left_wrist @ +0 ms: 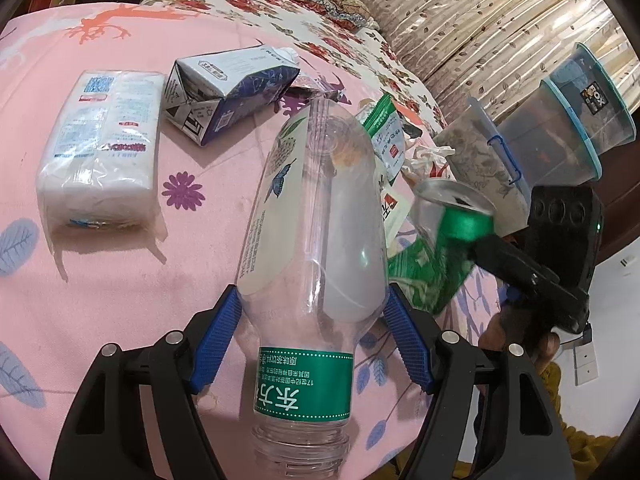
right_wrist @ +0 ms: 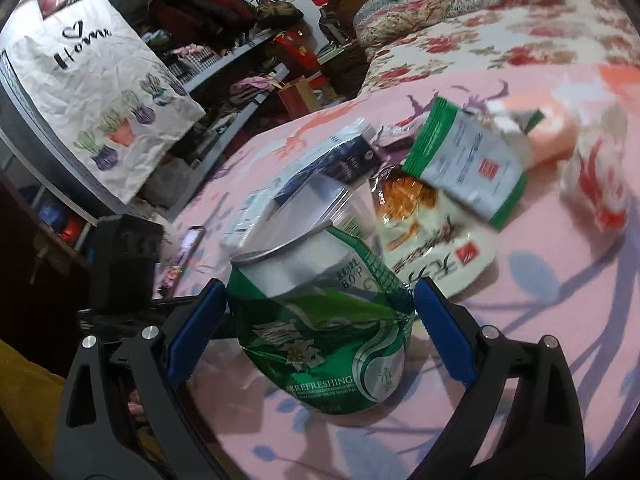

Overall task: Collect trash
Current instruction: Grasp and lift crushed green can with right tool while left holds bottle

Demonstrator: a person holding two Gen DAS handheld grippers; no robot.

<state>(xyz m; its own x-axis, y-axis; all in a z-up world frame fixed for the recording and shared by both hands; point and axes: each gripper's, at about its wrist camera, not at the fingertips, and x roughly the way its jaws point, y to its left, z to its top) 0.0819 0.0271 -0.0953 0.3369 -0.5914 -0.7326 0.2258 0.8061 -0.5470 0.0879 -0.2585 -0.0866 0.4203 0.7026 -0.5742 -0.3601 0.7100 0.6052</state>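
Observation:
My left gripper [left_wrist: 312,304] is shut on a clear plastic bottle [left_wrist: 316,240] with a green label, held above the pink bedsheet with its neck toward the camera. My right gripper [right_wrist: 320,300] is shut on a crushed green can [right_wrist: 320,320]; the can also shows in the left wrist view [left_wrist: 444,240], held just right of the bottle. On the sheet lie a dark blue milk carton [left_wrist: 228,88], a green-edged snack packet [right_wrist: 464,164] and a white snack wrapper [right_wrist: 432,236].
A wrapped tissue pack [left_wrist: 100,148] lies on the sheet at the left. Stacked plastic containers [left_wrist: 560,128] stand at the right by the curtain. A white paper bag printed "Home" [right_wrist: 104,100] stands beside the bed. A floral quilt [right_wrist: 480,32] lies behind.

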